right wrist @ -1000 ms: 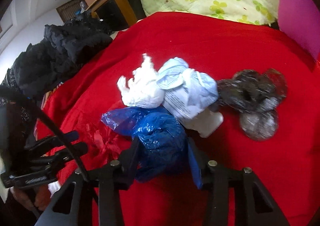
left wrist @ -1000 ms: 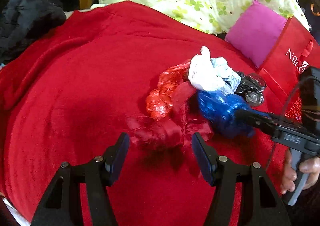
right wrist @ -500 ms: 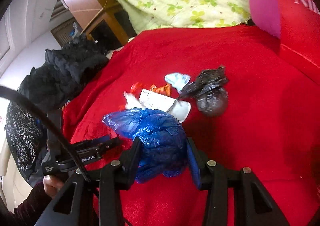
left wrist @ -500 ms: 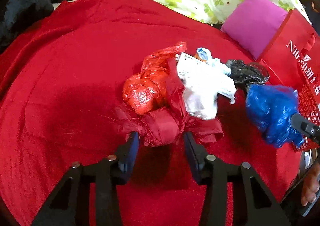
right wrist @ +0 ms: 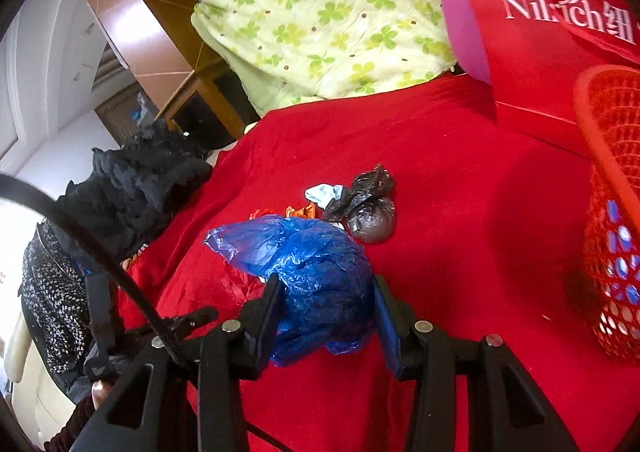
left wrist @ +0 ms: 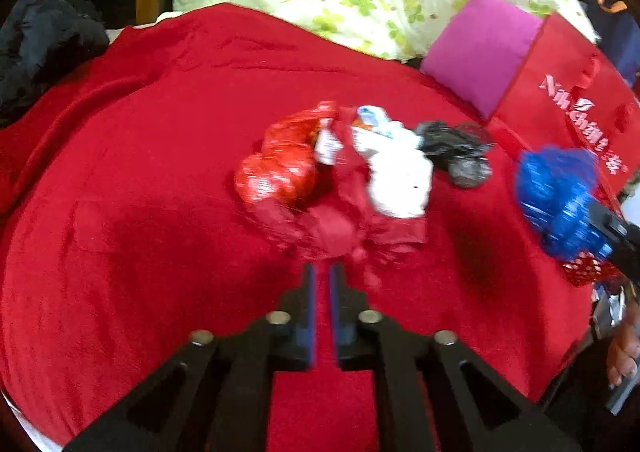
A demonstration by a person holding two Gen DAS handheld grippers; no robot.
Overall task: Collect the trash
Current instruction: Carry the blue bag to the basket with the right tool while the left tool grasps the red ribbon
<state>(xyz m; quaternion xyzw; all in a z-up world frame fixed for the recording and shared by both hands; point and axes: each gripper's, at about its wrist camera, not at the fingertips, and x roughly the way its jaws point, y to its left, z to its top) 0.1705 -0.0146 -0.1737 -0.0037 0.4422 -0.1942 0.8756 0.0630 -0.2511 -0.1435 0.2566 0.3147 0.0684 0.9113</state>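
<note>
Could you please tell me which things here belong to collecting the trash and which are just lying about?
Part of the job:
- blue plastic bag, held in the right gripper
- red plastic bag
- white wad
- black bag
- red basket
- left gripper, shut

Just lying about:
- pink cushion
- flowered quilt
- black clothes
- red blanket
</note>
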